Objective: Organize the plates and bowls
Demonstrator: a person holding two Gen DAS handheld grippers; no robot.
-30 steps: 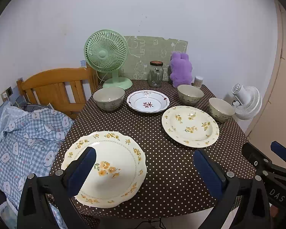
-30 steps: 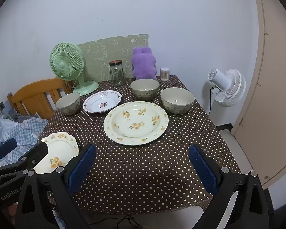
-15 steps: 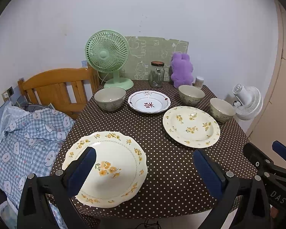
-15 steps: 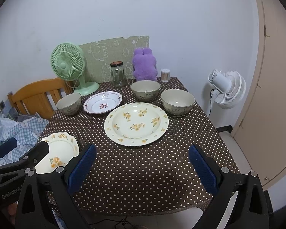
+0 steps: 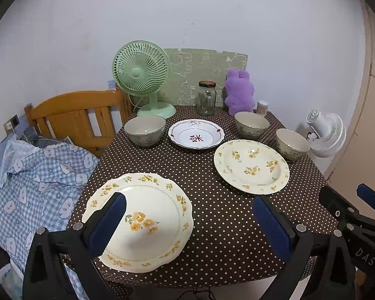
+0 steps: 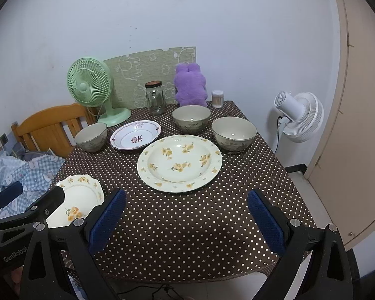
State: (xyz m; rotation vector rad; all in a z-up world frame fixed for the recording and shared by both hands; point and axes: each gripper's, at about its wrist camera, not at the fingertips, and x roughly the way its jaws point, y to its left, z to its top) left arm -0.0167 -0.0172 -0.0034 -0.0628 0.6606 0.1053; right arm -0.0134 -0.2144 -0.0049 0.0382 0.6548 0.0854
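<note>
A: Start with the crockery. Three plates and three bowls, all spread singly on the dotted tablecloth [image 6: 187, 225], nothing stacked yet. The scalloped plate [image 5: 147, 215] with yellow flowers sits at the near left corner, its rim close to the table edge. The round floral plate [image 6: 179, 163] lies mid-table, well apart from it. Behind, the white dish with a red mark [image 6: 135, 135] sits between two of the bowls

B: And the bowls?

A: The left bowl [image 5: 145, 130] is just beside that white dish; the middle bowl [image 6: 191, 118] and the right bowl [image 6: 233, 132] stand near each other at the far right. All upright, glazed, pale inside, and they look empty

B: So which step is this?

A: The very start, I'd judge. The left gripper [image 5: 187, 225] hangs over the near edge, jaws wide apart, holding nothing, one pad [image 5: 107, 222] above the scalloped plate. The right gripper [image 6: 185, 220] is likewise spread and empty, facing the round plate

B: Next move?

A: Probably pinching a plate by its rim. A flat plate on cloth gives little to bite on, so one finger must slide under the lip, and glazed ceramic may slip

B: Anything around to mind?

A: The green fan [image 5: 141, 72], glass jar [image 6: 155, 98] and purple plush [image 6: 190, 85] line the back, clear of the work
</note>
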